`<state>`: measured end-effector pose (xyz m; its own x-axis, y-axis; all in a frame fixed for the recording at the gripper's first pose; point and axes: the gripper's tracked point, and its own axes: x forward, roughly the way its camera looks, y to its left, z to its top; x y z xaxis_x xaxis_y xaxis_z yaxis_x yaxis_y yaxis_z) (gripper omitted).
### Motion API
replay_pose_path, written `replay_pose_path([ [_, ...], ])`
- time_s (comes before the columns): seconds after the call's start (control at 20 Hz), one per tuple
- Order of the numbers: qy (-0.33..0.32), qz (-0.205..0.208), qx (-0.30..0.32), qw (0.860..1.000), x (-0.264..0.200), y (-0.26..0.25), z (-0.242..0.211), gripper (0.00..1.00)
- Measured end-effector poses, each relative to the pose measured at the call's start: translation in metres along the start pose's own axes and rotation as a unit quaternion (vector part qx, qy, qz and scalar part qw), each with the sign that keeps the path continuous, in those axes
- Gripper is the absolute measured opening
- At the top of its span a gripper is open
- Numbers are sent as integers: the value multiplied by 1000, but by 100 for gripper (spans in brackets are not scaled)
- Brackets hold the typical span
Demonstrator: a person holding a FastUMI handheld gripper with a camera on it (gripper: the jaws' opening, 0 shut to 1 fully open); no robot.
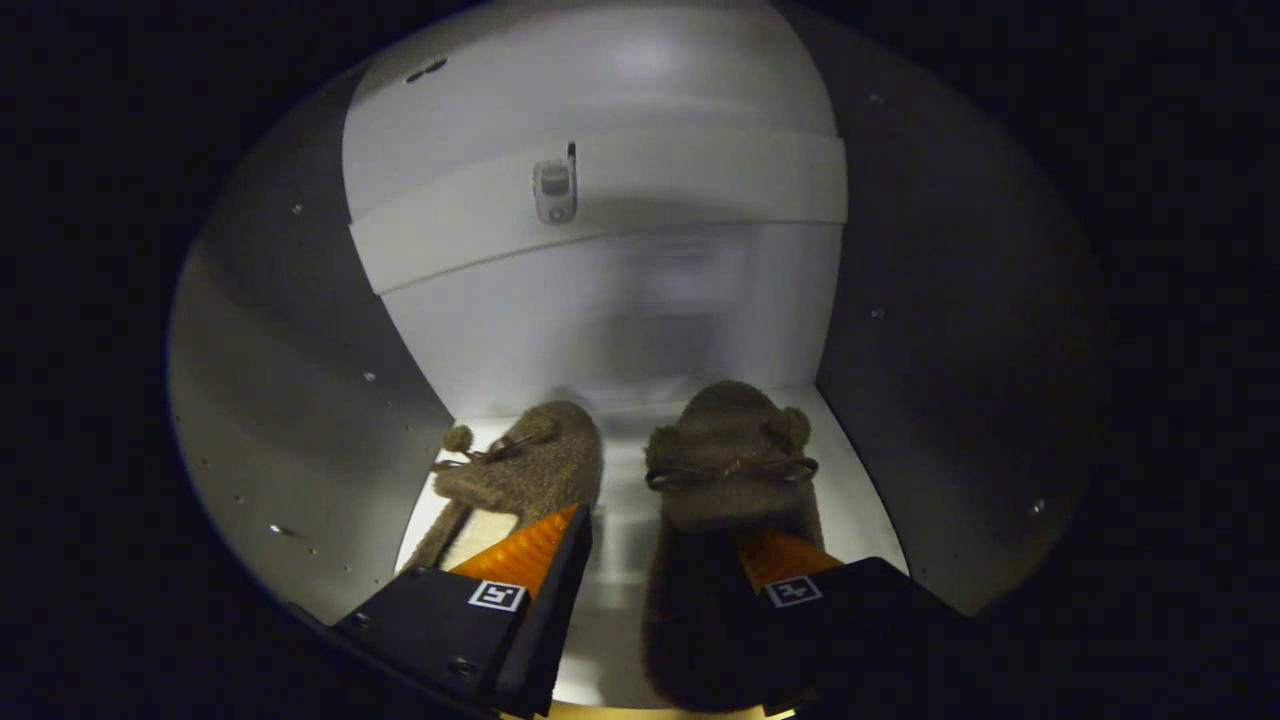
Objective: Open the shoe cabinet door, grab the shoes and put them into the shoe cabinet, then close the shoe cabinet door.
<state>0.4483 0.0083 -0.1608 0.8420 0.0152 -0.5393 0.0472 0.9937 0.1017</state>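
Brown and fuzzy, two slippers sat side by side on the pale floor [625, 520] of the shoe cabinet [300, 400], toes pointing inward toward the back wall [620, 310]. In the gripper view, the gripper [660, 560] reached into the compartment with its fingers spread apart and clasping nothing. The left finger [525, 555] overlapped the opening of the left slipper [530, 465], whose light lining showed at about eight o'clock from its toe. The right finger [785, 560] lay over the right side of the right slipper [725, 470]; whether either finger touched a slipper could not be told. Each slipper carried a thin bow with small pompoms across its upper. Between the two slippers ran a bare strip of floor, straight ahead of the gap between the fingers. At twelve o'clock beyond the slippers, a horizontal white rail [700, 185] crossed the back wall, with a small metal fitting [554, 190] fixed on it. Grey side panels with small holes flanked the compartment.
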Motion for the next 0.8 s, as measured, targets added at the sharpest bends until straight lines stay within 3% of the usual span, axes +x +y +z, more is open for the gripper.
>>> replay_pose_path([
  [0.05,-19,4,0,1000,-14,4,6,76],
  [0.15,-57,8,-11,998,-50,13,20,95],
  [0.45,-181,39,-42,982,-173,53,54,98],
  [0.8,-238,43,-52,969,-299,70,37,98],
])
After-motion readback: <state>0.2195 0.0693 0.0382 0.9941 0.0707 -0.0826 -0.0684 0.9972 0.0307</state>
